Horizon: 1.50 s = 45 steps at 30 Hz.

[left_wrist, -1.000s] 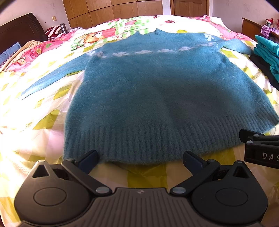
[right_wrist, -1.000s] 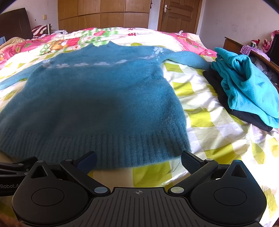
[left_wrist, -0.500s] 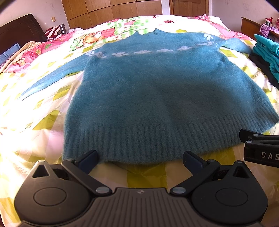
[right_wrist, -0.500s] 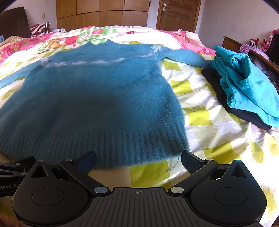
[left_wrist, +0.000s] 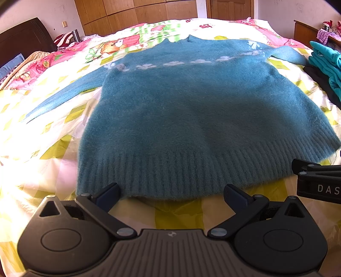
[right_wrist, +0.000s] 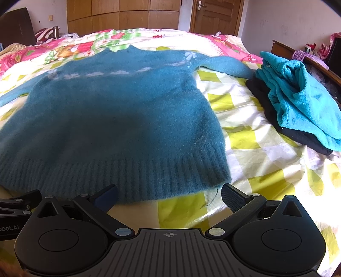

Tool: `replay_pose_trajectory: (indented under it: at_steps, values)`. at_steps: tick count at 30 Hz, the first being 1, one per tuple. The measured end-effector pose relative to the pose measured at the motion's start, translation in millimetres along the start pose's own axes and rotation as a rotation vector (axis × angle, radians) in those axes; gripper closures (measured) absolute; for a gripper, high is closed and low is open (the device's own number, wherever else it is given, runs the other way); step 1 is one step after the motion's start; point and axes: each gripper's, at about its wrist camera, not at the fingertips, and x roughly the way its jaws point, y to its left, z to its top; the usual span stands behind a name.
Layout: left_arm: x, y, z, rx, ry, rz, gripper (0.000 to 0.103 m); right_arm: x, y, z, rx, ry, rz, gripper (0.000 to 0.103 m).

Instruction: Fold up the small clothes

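Note:
A fuzzy blue sweater (left_wrist: pixel 191 110) with a white pattern across the chest lies flat on the bed, sleeves spread, ribbed hem toward me; it also shows in the right wrist view (right_wrist: pixel 110 119). My left gripper (left_wrist: pixel 171 195) is open and empty, just short of the hem's left half. My right gripper (right_wrist: pixel 168 195) is open and empty, just short of the hem's right corner. Each gripper's body shows at the edge of the other's view: the right gripper's body (left_wrist: pixel 317 181), the left gripper's body (right_wrist: pixel 15 211).
The bed has a yellow, white and pink patterned cover (right_wrist: pixel 255 149). A pile of turquoise fleece (right_wrist: pixel 302 102) on dark clothes (right_wrist: pixel 266 106) lies to the sweater's right. A dark headboard (left_wrist: pixel 23 40), wardrobe (right_wrist: pixel 119 17) and door (right_wrist: pixel 215 15) stand beyond.
Both grippers have edged slightly forward and up, the right one more visibly. The sweater has not moved and both grippers stay open.

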Motion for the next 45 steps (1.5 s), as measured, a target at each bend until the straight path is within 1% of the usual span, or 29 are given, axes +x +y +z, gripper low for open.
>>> replay_pose_trajectory:
  at_steps: [17,24,31,45]
  values:
    - [-5.6,-1.6,5.9,0.011,-0.005,-0.011,0.000,0.6,-1.8,-1.2,0.004,-0.001,0.004,0.000]
    - [-9.0,-0.7,14.7,0.027,-0.001,0.004,0.000,-10.8,-3.0,7.6,-0.012,-0.054,-0.006,0.000]
    - [-6.2,-2.8,26.2,0.035,-0.005,0.015,0.000,-7.2,4.7,18.2,-0.040,-0.065,-0.018,0.000]
    - [8.5,5.0,33.3,0.013,0.031,-0.008,0.000,2.8,19.9,27.7,-0.094,-0.045,-0.044,0.000]
